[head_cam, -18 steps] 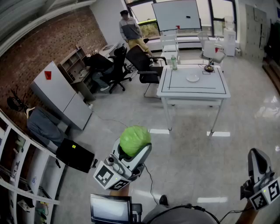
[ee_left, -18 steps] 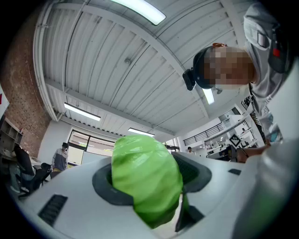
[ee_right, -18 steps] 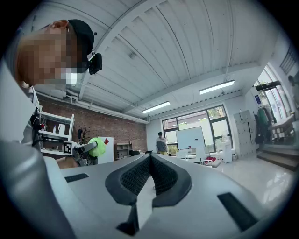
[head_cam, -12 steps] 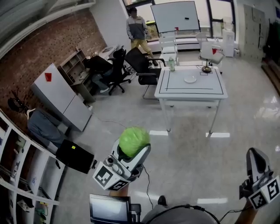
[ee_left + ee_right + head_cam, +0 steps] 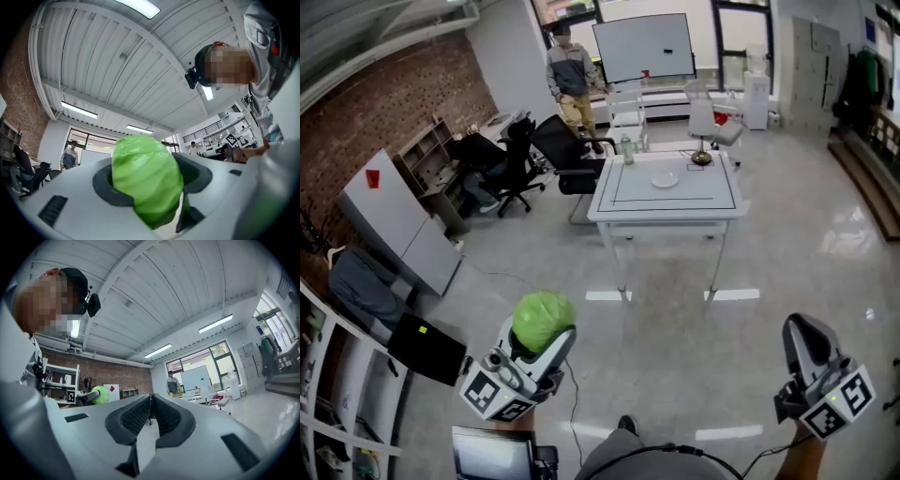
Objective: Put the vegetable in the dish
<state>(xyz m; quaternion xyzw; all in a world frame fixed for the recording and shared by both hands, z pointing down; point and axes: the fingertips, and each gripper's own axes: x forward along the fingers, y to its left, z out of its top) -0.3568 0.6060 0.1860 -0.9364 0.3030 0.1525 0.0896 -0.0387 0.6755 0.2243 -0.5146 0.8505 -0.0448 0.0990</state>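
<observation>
The left gripper (image 5: 546,339) sits low in the lower left of the head view. Its fingers are spread wide and clamped on a round, pale-green, leafy cabbage-like vegetable (image 5: 146,180), which is raised well above the floor and aimed towards the top of the frame. I take that for a carrying hold, since the small white round dish (image 5: 664,179) waits on the white bench (image 5: 666,208) far off in the upper middle, well apart from the load. The right gripper (image 5: 151,414), at the lower right, has its fingers pressed together on nothing, so it looks parked out of the way. The vegetable is nearly a ball. In the left gripper view it seems slightly taller than wide, its longer run standing up-and-down across the fingers and leaning a little to the lower right, with its bulk poking past the fingertips.
</observation>
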